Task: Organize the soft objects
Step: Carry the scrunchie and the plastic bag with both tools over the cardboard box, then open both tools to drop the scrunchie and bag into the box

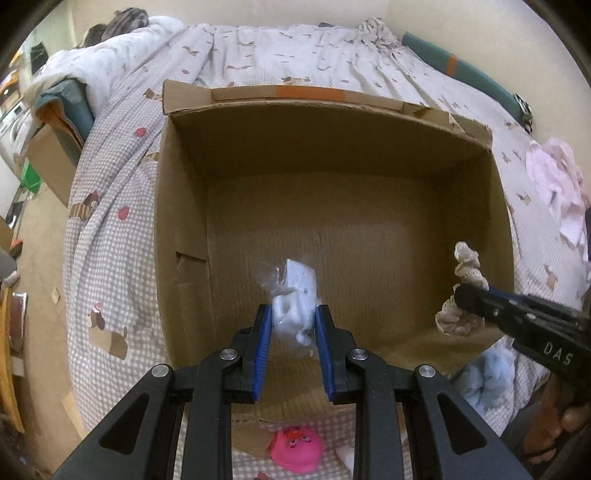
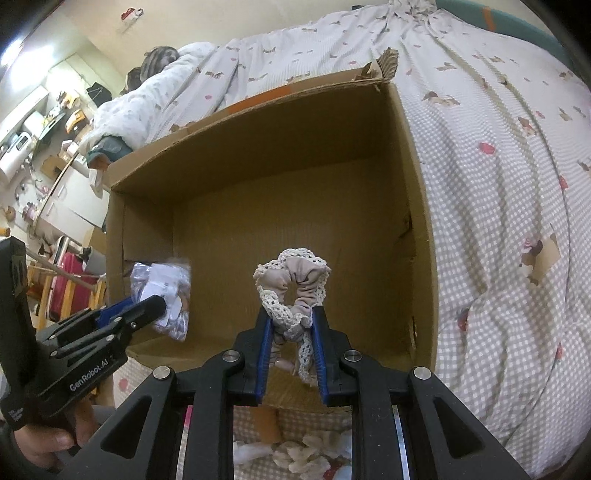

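An open cardboard box (image 1: 258, 122) (image 2: 417, 206) stands on the bed, its bottom bare. My left gripper (image 1: 293, 314) is shut on a clear plastic bag of white cotton (image 1: 295, 295) and holds it over the box's near edge; the bag also shows in the right wrist view (image 2: 166, 288). My right gripper (image 2: 291, 317) is shut on a beige lace-trimmed scrunchie (image 2: 295, 277) and holds it above the box's near right side. The scrunchie (image 1: 465, 288) and right gripper (image 1: 460, 299) show at the right of the left wrist view.
A pink plush toy (image 1: 297, 448), a light blue fluffy item (image 1: 487, 376) and white soft pieces (image 2: 306, 454) lie on the checked bedsheet (image 2: 517, 221) before the box. Pink cloth (image 1: 557, 184) lies at the right. Pillows (image 1: 110, 26) sit at the bed's far end.
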